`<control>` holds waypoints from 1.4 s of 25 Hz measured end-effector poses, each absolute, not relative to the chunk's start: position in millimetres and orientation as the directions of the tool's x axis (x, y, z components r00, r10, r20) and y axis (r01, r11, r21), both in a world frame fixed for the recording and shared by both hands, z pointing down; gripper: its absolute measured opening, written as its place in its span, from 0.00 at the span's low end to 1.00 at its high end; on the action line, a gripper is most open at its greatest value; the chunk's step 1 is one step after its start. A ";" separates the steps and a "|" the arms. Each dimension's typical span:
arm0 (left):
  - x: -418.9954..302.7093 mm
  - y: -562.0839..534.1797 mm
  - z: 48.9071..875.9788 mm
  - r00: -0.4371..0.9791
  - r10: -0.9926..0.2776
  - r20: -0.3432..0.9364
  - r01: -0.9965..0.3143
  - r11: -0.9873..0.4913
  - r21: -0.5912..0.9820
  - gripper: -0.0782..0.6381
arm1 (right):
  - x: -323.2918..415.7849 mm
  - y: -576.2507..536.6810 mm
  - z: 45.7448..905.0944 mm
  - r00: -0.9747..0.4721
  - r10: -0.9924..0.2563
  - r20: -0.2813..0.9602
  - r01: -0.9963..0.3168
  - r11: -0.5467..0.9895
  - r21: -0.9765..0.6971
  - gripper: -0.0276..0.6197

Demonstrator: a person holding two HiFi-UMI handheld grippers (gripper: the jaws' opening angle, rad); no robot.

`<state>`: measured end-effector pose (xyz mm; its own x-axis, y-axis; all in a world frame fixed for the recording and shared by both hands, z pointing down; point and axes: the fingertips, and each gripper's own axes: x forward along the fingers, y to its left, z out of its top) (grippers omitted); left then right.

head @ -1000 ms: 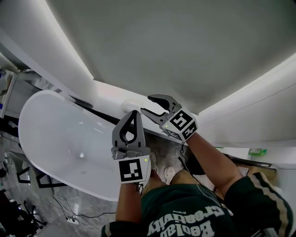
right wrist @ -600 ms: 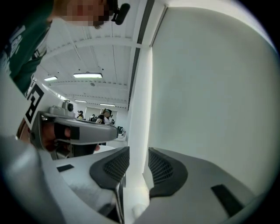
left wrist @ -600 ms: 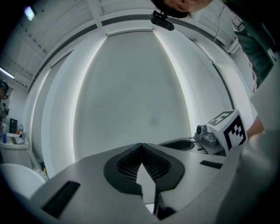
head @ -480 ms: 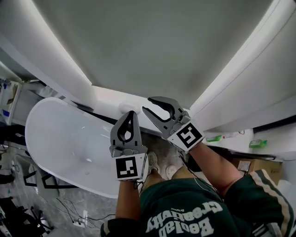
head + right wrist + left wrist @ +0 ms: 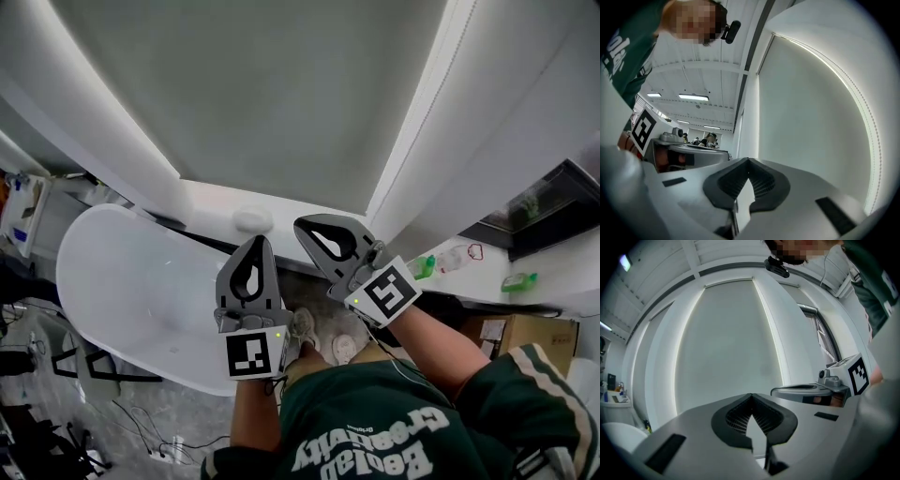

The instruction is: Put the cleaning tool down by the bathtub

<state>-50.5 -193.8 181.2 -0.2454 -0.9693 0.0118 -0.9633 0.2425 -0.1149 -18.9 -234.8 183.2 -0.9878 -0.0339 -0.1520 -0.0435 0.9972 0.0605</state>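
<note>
At my far left a cluttered shelf stands by one end of the white bathtub, which lies slantwise across the left of the head view, its inside bare. Black cables trail over the grey marbled floor near its lower edge.

My left gripper is held up in front of the tub's right end and covers that part of the rim from me. Its jaws are pressed together, tips touching, with nothing pinched between them. Just above it, on the white ledge behind the tub, sits a small round white thing. It is close to the rim and apart from both my tools. Whether it is the cleaning tool I cannot tell. Behind the ledge rises a broad grey wall panel with lit edges.

Below the grippers my two shoes show on the floor, partly hidden by the left gripper's marker cube and my green shirt.

My right gripper is just beside the left one and not touching it, pointing up and left towards the ledge. Its jaws are closing right up, tips met, and they hold nothing.

Further right a green bottle stands beyond my right forearm. A white counter runs to the edge, with a cardboard box below it and a dark panel above.
</note>
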 end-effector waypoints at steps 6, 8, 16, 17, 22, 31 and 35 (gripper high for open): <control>-11.0 -189.6 173.6 -0.237 -0.972 -0.002 -0.964 0.235 -0.125 0.11 | 17.6 -213.8 175.7 -0.988 -0.018 -0.157 -0.024 0.999 0.034 0.07; 4.0 -188.7 173.4 -0.228 -0.974 -0.002 -0.965 0.227 -0.129 0.11 | 30.4 -208.7 168.7 -0.984 -0.017 -0.178 -0.024 0.999 0.036 0.07; 41.7 -182.4 177.5 -0.207 -0.978 0.015 -0.975 0.205 -0.088 0.11 | 71.4 -206.1 162.1 -0.979 -0.011 -0.205 -0.022 0.998 0.052 0.07; 42.9 -181.8 176.6 -0.210 -0.978 0.018 -0.973 0.207 -0.097 0.11 | 73.6 -205.0 162.0 -0.980 -0.007 -0.200 -0.017 0.999 0.050 0.07; 45.9 -181.7 167.1 -0.215 -0.977 0.011 -0.970 0.212 -0.119 0.11 | 78.2 -202.2 156.3 -0.981 0.005 -0.195 -0.006 0.999 0.053 0.07; 51.8 -182.3 163.0 -0.207 -0.978 0.025 -0.965 0.199 -0.173 0.11 | 83.2 -204.6 151.6 -0.978 0.007 -0.210 -0.003 0.999 0.048 0.07; 49.7 -184.0 157.2 -0.216 -0.976 0.030 -0.960 0.207 -0.189 0.11 | 83.1 -206.5 148.7 -0.975 0.009 -0.221 -0.001 0.999 0.047 0.07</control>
<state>49.7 -184.0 157.2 -0.2159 -0.9760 0.0297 -0.9600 0.2066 -0.1892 83.1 -206.5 148.7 -0.9753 0.0089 -0.2207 -0.0014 0.9989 0.0465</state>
